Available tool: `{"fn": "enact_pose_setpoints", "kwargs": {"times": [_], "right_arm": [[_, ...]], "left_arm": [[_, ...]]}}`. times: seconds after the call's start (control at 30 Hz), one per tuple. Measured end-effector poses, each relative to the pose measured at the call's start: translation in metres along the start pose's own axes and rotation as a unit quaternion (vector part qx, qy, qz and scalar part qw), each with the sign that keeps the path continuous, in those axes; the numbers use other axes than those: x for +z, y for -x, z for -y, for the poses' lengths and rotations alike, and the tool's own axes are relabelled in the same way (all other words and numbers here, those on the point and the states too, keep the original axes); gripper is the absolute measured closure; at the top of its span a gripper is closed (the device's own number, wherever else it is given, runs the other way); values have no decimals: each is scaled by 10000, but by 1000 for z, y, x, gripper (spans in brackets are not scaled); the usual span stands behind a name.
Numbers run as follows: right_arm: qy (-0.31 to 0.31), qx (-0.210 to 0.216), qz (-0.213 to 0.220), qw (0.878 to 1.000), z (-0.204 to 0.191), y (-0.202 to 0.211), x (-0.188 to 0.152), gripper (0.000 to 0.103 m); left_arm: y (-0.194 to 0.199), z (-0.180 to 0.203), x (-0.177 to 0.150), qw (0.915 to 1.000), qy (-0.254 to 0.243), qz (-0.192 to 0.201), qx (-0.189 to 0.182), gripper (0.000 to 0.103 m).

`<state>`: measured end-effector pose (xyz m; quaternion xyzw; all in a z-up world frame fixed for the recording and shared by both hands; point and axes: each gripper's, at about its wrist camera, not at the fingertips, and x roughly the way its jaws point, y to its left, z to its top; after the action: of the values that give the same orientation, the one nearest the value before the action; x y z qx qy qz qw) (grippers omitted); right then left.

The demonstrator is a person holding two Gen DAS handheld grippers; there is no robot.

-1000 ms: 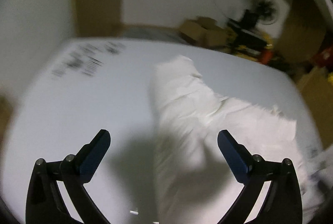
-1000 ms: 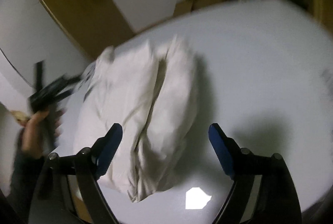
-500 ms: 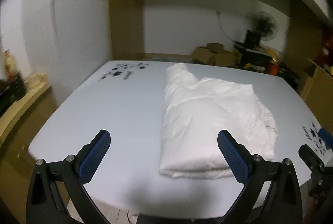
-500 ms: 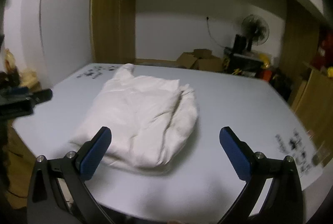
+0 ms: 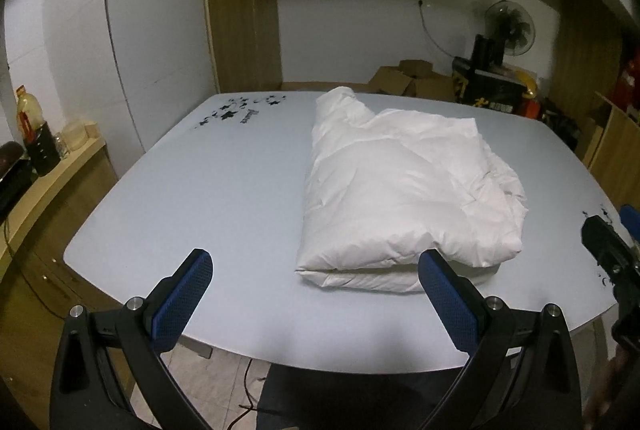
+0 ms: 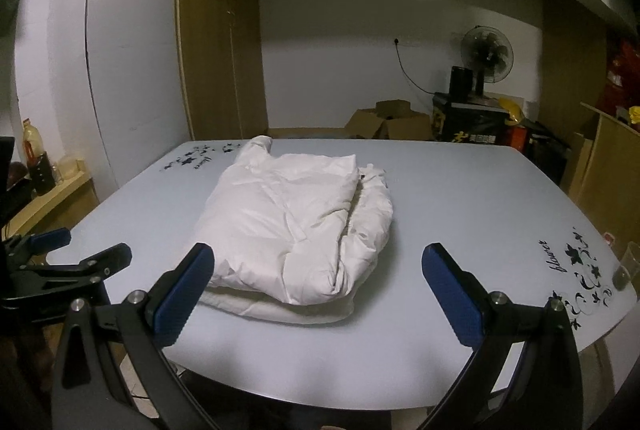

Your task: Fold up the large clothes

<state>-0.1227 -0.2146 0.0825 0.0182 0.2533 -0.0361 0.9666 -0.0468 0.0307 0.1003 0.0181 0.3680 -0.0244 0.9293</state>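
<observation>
Pale blue table with black flower prints fills a dim room, a wooden counter with bottles at far left. Left gripper hangs above the near table edge, fingers spread wide, holding nothing. White padded garment lies folded in a thick bundle mid-table, beyond both tongs and touching neither. Right gripper is likewise spread apart and empty; a fan stands at back right
</observation>
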Motion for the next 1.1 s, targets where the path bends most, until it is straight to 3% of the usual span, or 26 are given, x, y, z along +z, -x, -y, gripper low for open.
{"fn": "enact_pose_setpoints", "kwargs": {"times": [0.2, 0.57, 0.8, 1.1], "right_arm": [[-239, 125, -1, 9996, 1, 2, 2, 0], [62, 29, 93, 9999, -18, -1, -2, 0], [85, 58, -201, 9997, -21, -8, -5, 0], [215, 131, -231, 9994, -29, -7, -6, 0]], "left_arm": [[0, -7, -1, 9999, 155, 3, 45, 0], [-2, -7, -2, 9998, 191, -42, 67, 0], [-3, -8, -4, 9998, 190, -58, 88, 0], [-1, -6, -6, 9997, 189, -78, 97, 0]]}}
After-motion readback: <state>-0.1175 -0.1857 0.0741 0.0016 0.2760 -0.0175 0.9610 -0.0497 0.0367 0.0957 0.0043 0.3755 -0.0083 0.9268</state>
